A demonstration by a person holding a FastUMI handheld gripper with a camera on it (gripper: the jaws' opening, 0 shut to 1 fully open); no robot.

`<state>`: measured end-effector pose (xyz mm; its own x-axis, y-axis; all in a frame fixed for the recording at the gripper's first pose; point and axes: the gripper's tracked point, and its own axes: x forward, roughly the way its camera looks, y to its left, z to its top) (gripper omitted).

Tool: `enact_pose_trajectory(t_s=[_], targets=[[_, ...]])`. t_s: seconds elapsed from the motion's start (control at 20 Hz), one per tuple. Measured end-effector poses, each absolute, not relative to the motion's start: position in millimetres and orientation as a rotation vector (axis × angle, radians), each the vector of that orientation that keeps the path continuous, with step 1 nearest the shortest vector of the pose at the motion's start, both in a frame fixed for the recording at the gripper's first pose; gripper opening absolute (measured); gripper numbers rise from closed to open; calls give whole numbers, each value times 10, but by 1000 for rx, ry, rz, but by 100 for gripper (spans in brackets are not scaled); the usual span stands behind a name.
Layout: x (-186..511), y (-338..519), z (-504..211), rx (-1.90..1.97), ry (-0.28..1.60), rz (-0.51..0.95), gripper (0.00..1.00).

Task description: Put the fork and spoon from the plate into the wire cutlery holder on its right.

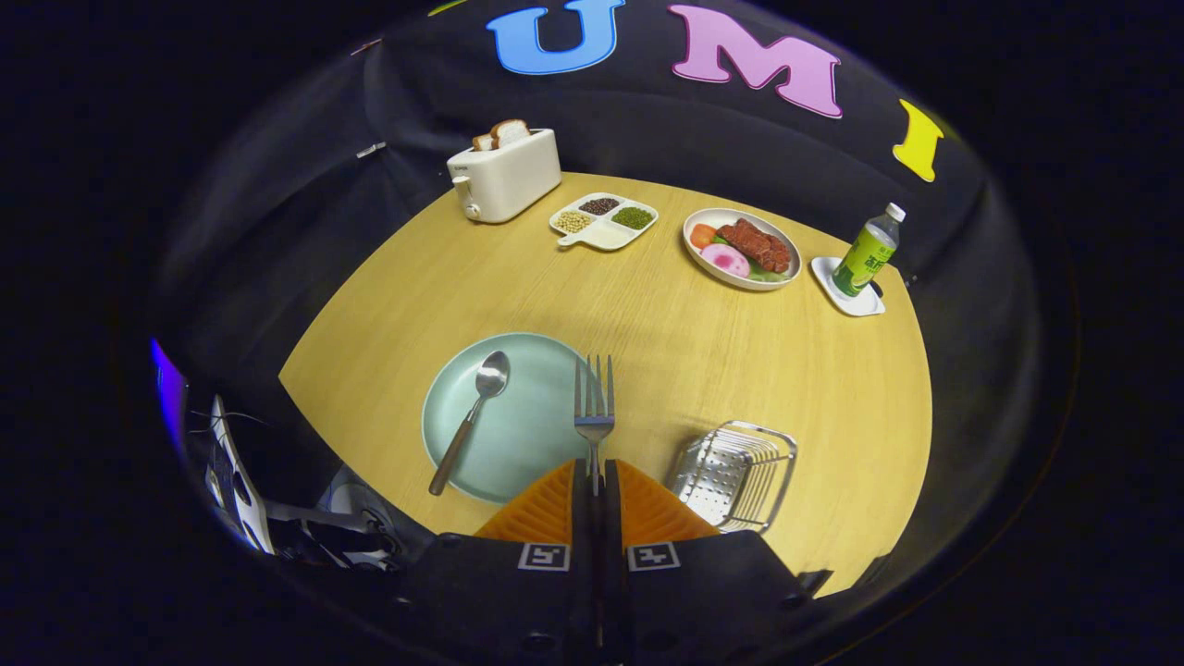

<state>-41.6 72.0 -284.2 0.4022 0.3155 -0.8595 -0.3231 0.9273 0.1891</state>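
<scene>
1. Plainly, the fork [594, 407] stood clamped by its handle between the gripper [597, 474] fingers, tines pointing ahead over the plate's right edge
2. Its partner, the spoon [472, 416], lay on the green plate [527, 444]
3. Right of the fingers sat the wire cutlery holder [733, 474] on the table [740, 361]

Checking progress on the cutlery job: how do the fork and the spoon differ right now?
The fork is clamped by its handle between the closed jaws of the gripper, lifted with tines pointing ahead; the spoon lies untouched on the green plate. The fork's visible part is all metal; the spoon has a dark handle. The fork lines up with the fingers; the spoon lies slanted. Neither is in the wire cutlery holder yet.
</scene>
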Motion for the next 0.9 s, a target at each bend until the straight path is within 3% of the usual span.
enact_pose_trajectory(t_s=[0.45, 0.9], targets=[[-668, -238, -3028, -132, 1292, 387, 8], [-663, -284, -3433, -219, 1508, 430, 8]])
